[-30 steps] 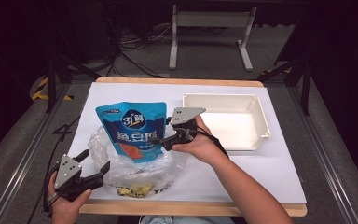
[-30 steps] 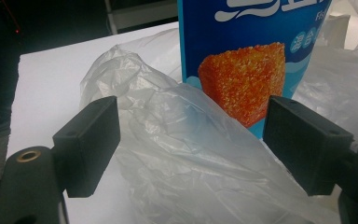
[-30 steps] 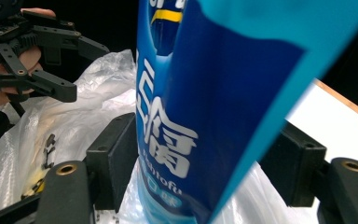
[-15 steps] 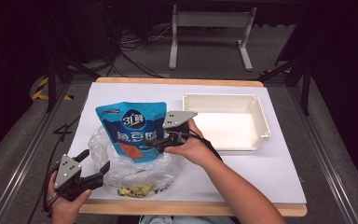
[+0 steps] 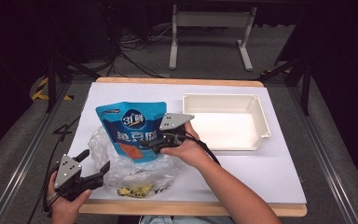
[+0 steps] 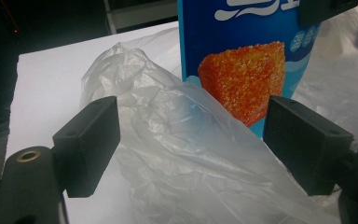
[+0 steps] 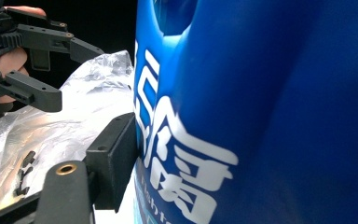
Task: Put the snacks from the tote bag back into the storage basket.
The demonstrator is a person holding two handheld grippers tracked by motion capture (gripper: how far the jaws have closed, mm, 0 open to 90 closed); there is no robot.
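The right gripper [image 5: 154,145] pinches the blue snack bag [image 5: 133,128], its bottom end partly in the clear plastic bag [image 5: 135,170] on the white surface [image 5: 261,172], while the left gripper [image 5: 95,168] waits with fingers spread, so most of the bagging looks left.

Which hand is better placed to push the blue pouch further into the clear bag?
Right. Its tool already grips the blue pouch, which pokes from the clear bag. The left tool stands open at the bag's near left edge, off the pouch, suited to steadying the bag.
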